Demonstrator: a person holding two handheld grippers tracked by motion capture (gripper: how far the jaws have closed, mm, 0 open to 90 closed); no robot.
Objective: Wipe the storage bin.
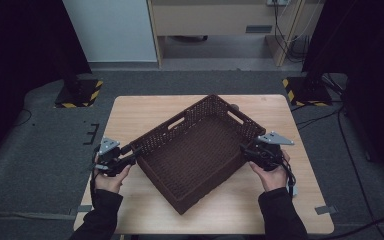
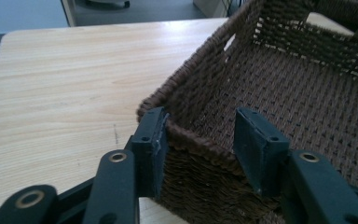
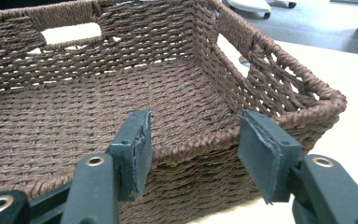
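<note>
A dark brown woven basket (image 1: 166, 131) with handle cut-outs lies turned at an angle on the wooden table (image 1: 145, 107). My left gripper (image 1: 135, 152) is at its left corner. In the left gripper view the jaws (image 2: 201, 114) stand apart astride the corner rim (image 2: 200, 60). One pad (image 2: 154, 135) rests against the outside and the other sits inside, clear of the wall. My right gripper (image 1: 243, 150) is at the basket's right corner. In the right gripper view its jaws (image 3: 194, 116) stand wide over the rim (image 3: 270, 51), pressing nothing. The basket is empty.
Bare table top (image 2: 74, 70) spreads out left of the basket and along the near edge. Two black stands on yellow-striped bases (image 1: 80, 92) (image 1: 305, 90) flank the table's far corners. Cables run over the grey floor at the right (image 1: 350, 150).
</note>
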